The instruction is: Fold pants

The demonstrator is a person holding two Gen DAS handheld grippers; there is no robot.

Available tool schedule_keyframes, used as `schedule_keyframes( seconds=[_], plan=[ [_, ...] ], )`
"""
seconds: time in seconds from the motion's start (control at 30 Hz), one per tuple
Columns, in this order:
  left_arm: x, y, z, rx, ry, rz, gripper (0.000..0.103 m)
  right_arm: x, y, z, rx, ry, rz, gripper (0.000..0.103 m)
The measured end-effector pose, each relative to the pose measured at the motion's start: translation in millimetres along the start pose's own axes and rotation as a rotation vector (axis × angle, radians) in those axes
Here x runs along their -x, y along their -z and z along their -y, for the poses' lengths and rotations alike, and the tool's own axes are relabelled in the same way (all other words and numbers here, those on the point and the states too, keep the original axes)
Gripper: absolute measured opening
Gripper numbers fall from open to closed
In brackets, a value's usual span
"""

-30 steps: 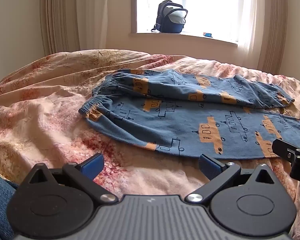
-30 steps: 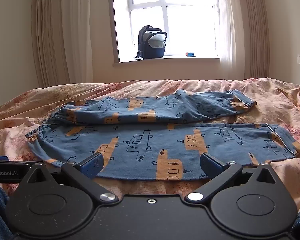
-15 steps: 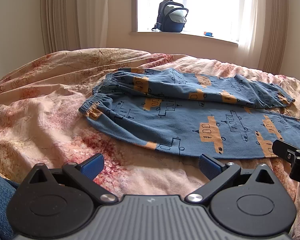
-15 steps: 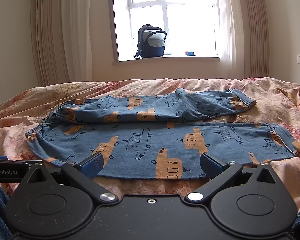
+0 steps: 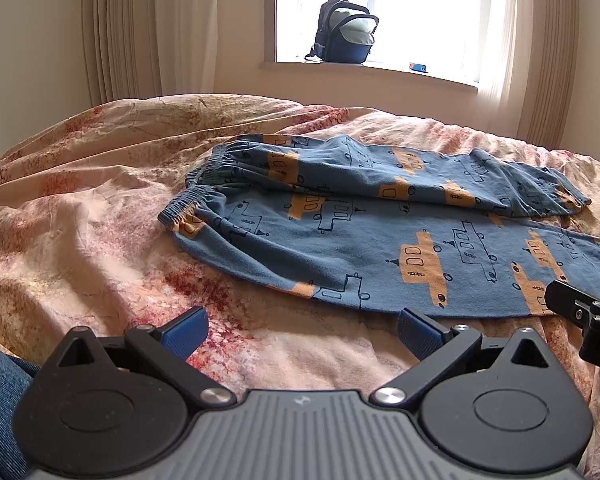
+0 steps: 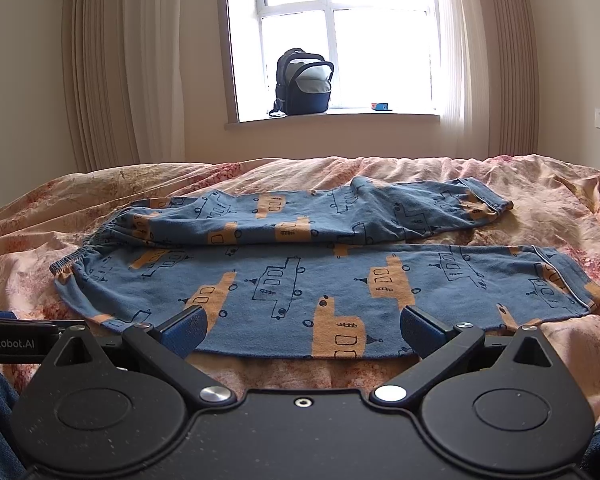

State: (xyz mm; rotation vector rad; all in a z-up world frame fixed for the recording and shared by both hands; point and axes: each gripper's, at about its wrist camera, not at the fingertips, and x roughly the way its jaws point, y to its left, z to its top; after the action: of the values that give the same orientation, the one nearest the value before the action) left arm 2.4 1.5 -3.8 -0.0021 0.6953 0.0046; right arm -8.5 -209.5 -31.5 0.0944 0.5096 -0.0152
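Pants: the blue pants [image 6: 300, 276] with orange vehicle prints lie spread across the middle of the frame on the floral bedspread [image 5: 80, 240], elastic waistband [image 6: 84, 252] at the left, cuffs at the right. They seem laid sideways so that one long fold can bring leg onto leg.
Legs: the far leg lies in the upper half of the garment, its lower edge slightly overlapping the near leg; the near leg's hem runs along the lower centre of the right wrist view.
Left gripper: the left gripper [image 5: 300, 330] is spread wide, holding nothing, hovering over bare bedspread at lower centre, short of the pants' near edge.
Right gripper: the right gripper [image 6: 304, 330] is likewise spread and unloaded, its blue fingertips [image 6: 186, 330] in front of the near hem; contact cannot be judged.
Stage: probably the approach before the first fold, as no fabric is pinched.
Background: a backpack [image 6: 304, 82] stands on the windowsill at upper centre.
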Motion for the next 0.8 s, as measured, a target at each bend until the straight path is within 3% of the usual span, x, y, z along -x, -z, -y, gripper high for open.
schedule_keyframes(
  seconds=[0.8],
  plan=[
    [-0.9, 1.1, -0.6, 0.002, -0.004, -0.002, 0.103, -0.6, 0.3, 0.4, 0.000, 0.001, -0.002, 0.103]
  ],
)
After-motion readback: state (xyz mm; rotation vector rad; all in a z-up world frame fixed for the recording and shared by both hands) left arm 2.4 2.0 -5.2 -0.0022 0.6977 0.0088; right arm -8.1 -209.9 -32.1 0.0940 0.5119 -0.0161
